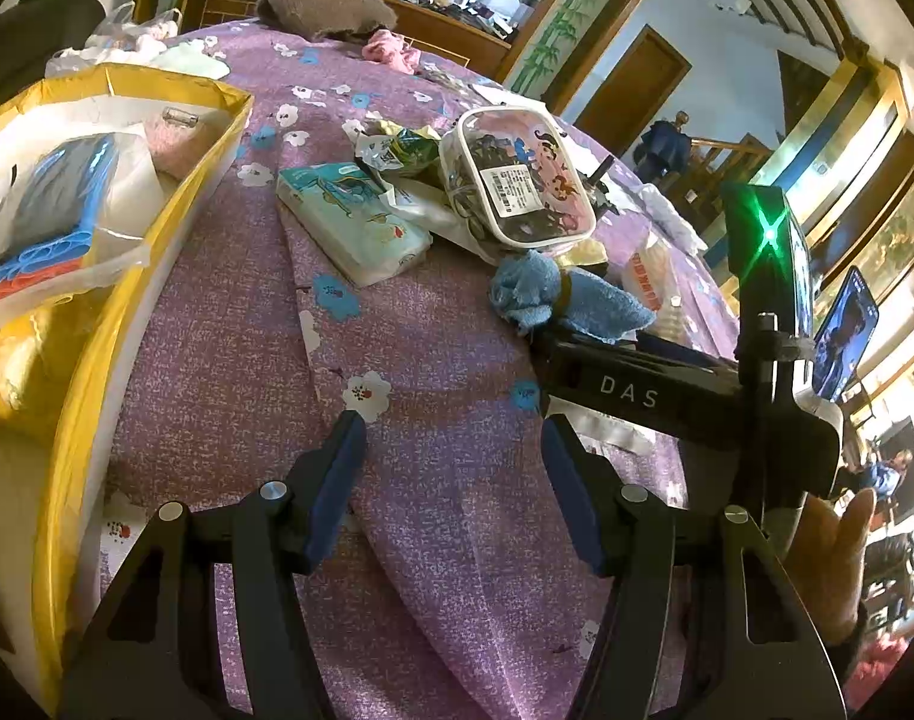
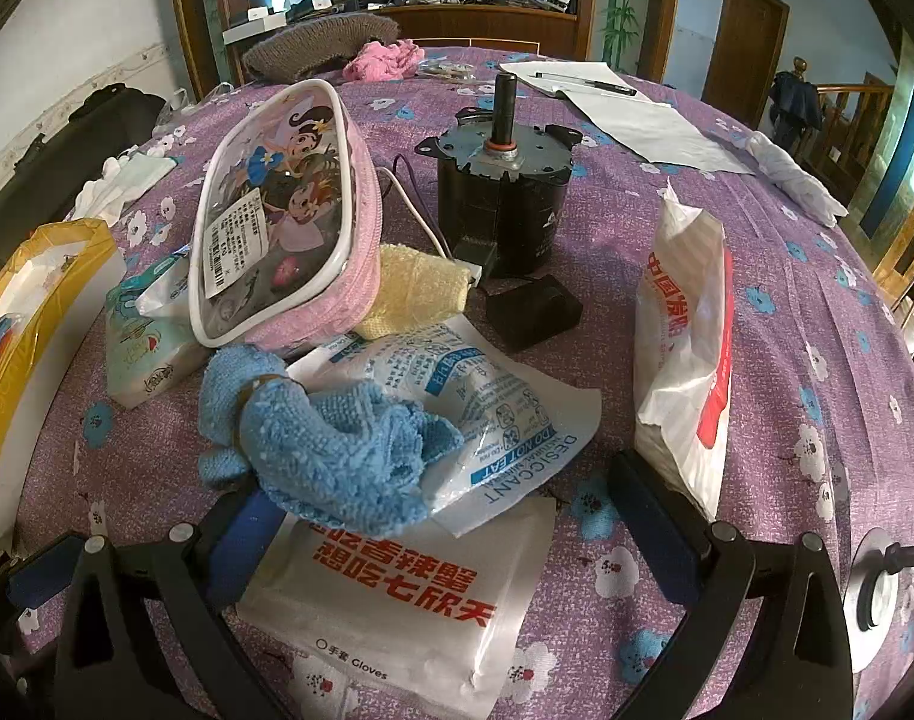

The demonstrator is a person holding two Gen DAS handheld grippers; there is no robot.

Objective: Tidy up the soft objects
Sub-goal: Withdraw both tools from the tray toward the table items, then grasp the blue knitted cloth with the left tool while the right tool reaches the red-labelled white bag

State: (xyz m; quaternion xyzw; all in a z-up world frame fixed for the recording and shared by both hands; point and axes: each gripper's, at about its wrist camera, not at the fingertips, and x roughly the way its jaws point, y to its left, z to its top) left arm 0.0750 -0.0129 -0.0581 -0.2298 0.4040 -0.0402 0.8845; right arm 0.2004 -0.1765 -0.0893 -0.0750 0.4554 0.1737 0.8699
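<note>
right wrist view: rumpled blue terry cloth [image 2: 331,444] lies between wide-open, empty jaws; left jaws open, empty.

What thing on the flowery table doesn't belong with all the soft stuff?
The black motor with its metal shaft, standing upright behind the yellow cloth. It is hard machinery among cloths and packets.

You have a purple tablecloth [image 2: 775,312] with white and blue flowers under everything. At nine o'clock in your left view sits the yellow box [image 1: 175,192]. Your right view shows the sky-blue towel [image 2: 337,450] at centre, a pink cartoon-printed pouch [image 2: 283,216] at ten o'clock, and a pale yellow cloth [image 2: 415,294] beside it.
</note>
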